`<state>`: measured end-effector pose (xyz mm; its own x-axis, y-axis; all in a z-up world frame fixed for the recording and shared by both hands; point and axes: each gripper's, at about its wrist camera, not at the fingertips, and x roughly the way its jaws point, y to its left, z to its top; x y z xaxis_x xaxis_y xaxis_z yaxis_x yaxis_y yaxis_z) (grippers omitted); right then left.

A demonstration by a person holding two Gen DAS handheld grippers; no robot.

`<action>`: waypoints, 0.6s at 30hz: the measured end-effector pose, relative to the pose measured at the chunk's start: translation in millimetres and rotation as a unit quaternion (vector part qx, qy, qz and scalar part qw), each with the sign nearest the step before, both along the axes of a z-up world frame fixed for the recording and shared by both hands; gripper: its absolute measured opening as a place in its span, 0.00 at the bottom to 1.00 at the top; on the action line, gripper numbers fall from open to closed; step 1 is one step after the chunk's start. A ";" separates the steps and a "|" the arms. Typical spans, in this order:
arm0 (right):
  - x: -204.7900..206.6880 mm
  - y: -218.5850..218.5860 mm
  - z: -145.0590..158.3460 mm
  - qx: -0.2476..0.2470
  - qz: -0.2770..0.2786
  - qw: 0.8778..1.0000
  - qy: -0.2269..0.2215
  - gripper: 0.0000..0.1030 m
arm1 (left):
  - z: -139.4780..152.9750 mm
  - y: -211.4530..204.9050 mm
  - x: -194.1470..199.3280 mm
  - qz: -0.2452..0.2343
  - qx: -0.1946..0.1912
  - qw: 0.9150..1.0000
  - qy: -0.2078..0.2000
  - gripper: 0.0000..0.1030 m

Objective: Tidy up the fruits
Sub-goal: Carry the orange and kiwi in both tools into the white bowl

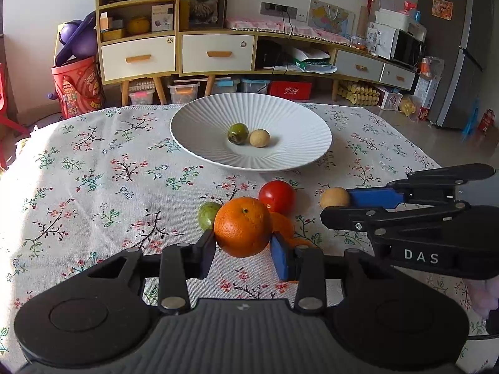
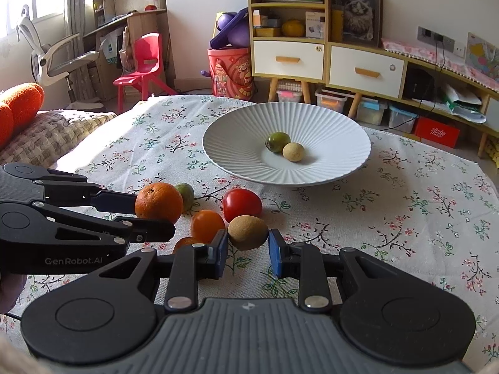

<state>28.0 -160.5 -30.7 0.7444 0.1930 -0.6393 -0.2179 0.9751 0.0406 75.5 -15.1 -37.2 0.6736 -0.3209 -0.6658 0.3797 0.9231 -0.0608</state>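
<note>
Landmark: the white ribbed plate (image 1: 199, 143) sits on the floral-cloth table (image 1: 93, 168); every place below is given from it.
Already on the plate: a dark green fruit (image 1: 237, 133) and a pale tan round fruit (image 1: 259, 138), touching each other near the centre.
Small green fruit (image 1: 206, 215): on the cloth in front of the plate, just behind and left of the orange, partly hidden by it.
Left hand-held gripper (image 1: 242, 246): narrowed onto the orange (image 1: 242, 231), a pad against each side at about its widest girth, in front of the plate.
Orange, handling: judged firm, fairly heavy for its size, the peel dimpled enough to grip; the round shape could roll out if held off-centre, so the mid-line hold looks sound.
Small orange fruits (image 2: 207, 224): on the cloth in front of the plate, between the two held fruits; one lies half hidden behind a gripper finger.
Red tomato (image 1: 277, 196): just in front of the plate rim, resting on the cloth; probably thin-skinned and soft, needing a gentle squeeze.
Right hand-held gripper (image 2: 248, 251): closed down on a brown rough-skinned fruit (image 2: 248, 232), in front of the plate, right of the orange.
Brown fruit, handling: likely light, its matt skin not slippery; whether the shell is brittle cannot be told.
</note>
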 end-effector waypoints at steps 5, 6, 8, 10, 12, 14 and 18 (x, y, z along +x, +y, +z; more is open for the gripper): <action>5.3 -0.4 7.6 0.008 -0.005 1.000 -0.007 0.25 | 7.9 -1.6 5.6 0.004 -0.004 1.000 -0.005 0.23; 6.6 -0.3 9.3 0.009 -0.006 1.000 -0.009 0.25 | 9.4 -2.0 6.6 0.004 -0.005 1.000 -0.006 0.23; 8.9 0.2 12.3 0.010 -0.008 1.000 -0.013 0.25 | 13.1 -3.0 9.2 0.006 -0.005 1.000 -0.008 0.23; 11.2 0.1 15.2 0.012 -0.009 1.000 -0.017 0.25 | 16.3 -4.3 11.8 0.007 -0.005 1.000 -0.010 0.23; 14.1 -0.7 18.9 0.014 -0.011 1.000 -0.023 0.25 | 19.6 -5.6 15.7 0.008 -0.003 1.000 -0.012 0.23; 17.3 -1.5 21.5 0.015 -0.016 0.999 -0.028 0.25 | 22.4 -7.0 20.0 0.010 -0.003 1.000 -0.012 0.23; 25.6 -7.0 24.9 0.019 -0.029 0.999 -0.031 0.25 | 25.0 -9.7 29.2 0.014 0.000 1.000 -0.012 0.23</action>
